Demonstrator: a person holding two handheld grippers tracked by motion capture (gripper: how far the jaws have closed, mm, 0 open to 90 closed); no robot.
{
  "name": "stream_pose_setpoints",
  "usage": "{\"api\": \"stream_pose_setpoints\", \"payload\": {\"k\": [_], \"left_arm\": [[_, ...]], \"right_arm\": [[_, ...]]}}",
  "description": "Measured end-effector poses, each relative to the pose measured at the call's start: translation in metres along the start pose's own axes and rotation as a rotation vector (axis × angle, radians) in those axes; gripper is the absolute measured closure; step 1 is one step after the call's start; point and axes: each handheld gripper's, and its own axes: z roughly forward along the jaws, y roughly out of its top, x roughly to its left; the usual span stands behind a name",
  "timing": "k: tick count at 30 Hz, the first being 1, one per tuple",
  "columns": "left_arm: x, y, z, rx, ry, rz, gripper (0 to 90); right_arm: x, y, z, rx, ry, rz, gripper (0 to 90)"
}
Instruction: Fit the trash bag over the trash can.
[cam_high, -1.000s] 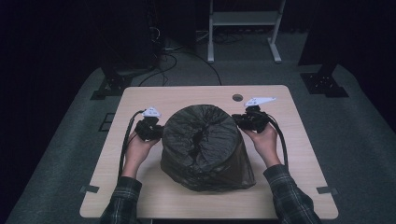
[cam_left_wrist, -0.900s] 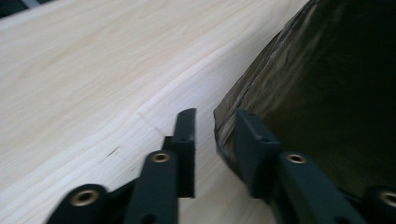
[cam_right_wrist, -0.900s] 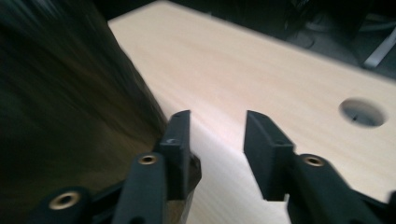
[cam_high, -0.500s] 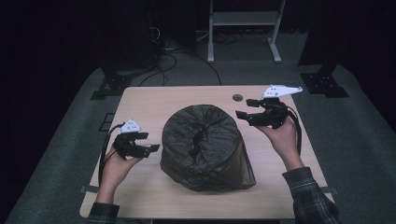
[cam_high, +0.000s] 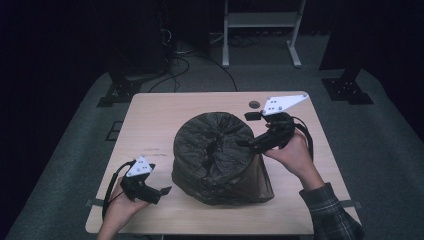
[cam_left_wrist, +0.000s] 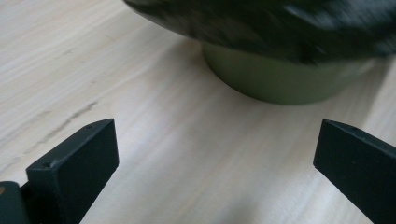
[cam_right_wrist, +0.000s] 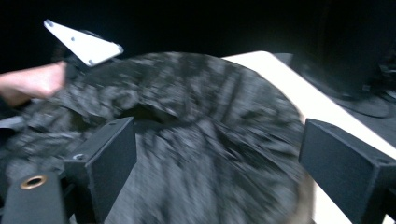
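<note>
A round bin stands mid-table with a black plastic bag (cam_high: 215, 155) pulled over its top; its green base (cam_left_wrist: 280, 84) shows under the bag (cam_left_wrist: 261, 23) in the left gripper view. My left gripper (cam_high: 161, 194) is low over the table's front left, clear of the bag, pointing at the bin. Its jaws (cam_left_wrist: 215, 140) have just been opening and stand wide with bare wood between them. My right gripper (cam_high: 246, 130) is lifted above the bag's right shoulder. Its jaws (cam_right_wrist: 217, 140) have also just been opening, and they stand wide over the bag (cam_right_wrist: 201, 116) without pressing on it.
The wooden table (cam_high: 150, 115) has a small dark round disc (cam_high: 254, 104) near its far edge. Behind it stand a white frame (cam_high: 260, 20), black stand feet (cam_high: 120, 90) and cables on grey carpet.
Both grippers have let go of the bag's rim and opened. The left hand drew back to the table's front left. The right hand rose and moved slightly right.
</note>
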Motion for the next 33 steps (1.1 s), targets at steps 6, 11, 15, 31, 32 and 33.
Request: {"api": "stream_pose_setpoints", "payload": {"k": [6,11,15,31,32,33], "left_arm": [[-0.003,-0.011,0.015,0.045,-0.004,0.021,0.0],[-0.003,-0.016,0.025,0.066,-0.016,0.025,0.0],[-0.005,-0.017,0.032,0.095,-0.027,0.036,0.0],[-0.005,-0.026,0.043,0.103,-0.067,0.039,0.0],[-0.005,-0.026,0.043,0.100,-0.070,0.040,0.0],[-0.005,-0.026,0.042,0.102,-0.070,0.040,0.0]], "right_arm": [[0.012,0.007,0.026,0.053,0.055,-0.024,10.5],[0.019,0.006,0.049,0.139,0.050,-0.067,10.4],[0.023,0.005,0.065,0.222,0.065,-0.078,10.5],[0.024,0.006,0.092,0.462,0.133,-0.066,11.7],[0.024,0.006,0.092,0.460,0.132,-0.066,11.7],[0.024,0.006,0.092,0.446,0.130,-0.066,11.6]]}}
